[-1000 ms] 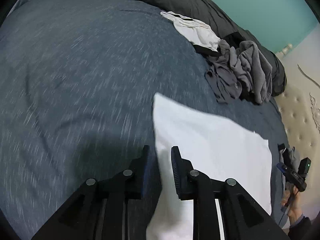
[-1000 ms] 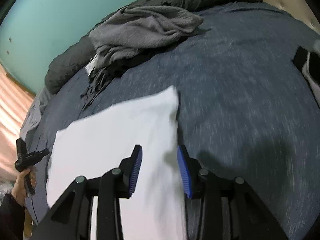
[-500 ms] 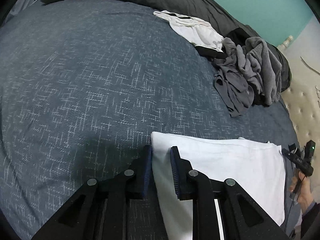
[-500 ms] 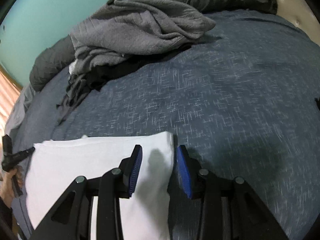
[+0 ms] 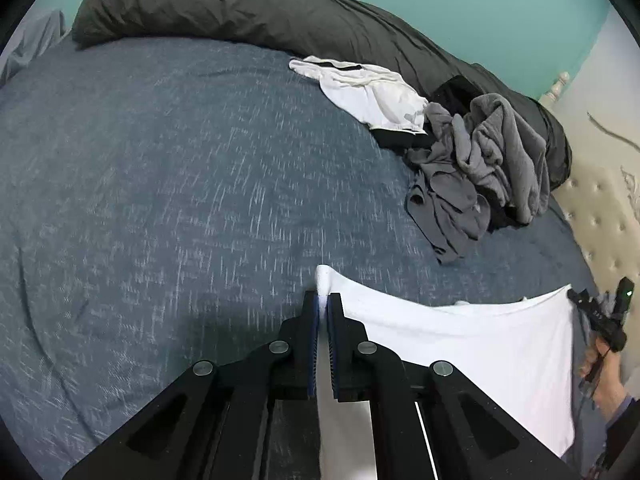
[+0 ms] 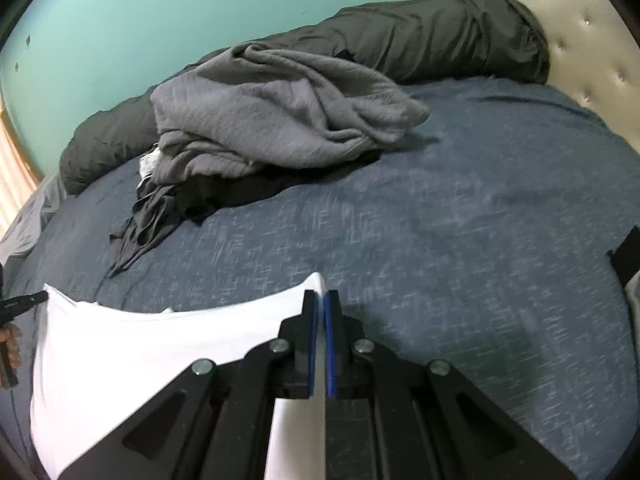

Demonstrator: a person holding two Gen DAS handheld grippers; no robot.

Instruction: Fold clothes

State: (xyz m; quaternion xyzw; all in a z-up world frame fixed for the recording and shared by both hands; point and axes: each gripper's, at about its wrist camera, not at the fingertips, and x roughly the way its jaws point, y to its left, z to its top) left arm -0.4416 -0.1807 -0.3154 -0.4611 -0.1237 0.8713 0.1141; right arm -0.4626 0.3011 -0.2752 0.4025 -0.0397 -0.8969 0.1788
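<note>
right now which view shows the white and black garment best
The left wrist view: the white and black garment lies in full sight beside the grey pile. In the right wrist view only a white scrap peeks from behind that pile.

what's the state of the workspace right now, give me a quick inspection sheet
surface: bed with blue-grey flecked cover, mostly bare in the middle.
job's things: white garment, folded flat, each near corner pinched by a gripper, top edge sagging between them.
clutter: pile of grey clothes and a white garment with black trim at the far side; dark rolled duvet behind them.
grippers: left gripper shut on one corner of the white garment; right gripper shut on the other.
cables: nothing seen.
surroundings: teal wall, cream tufted headboard.
</note>
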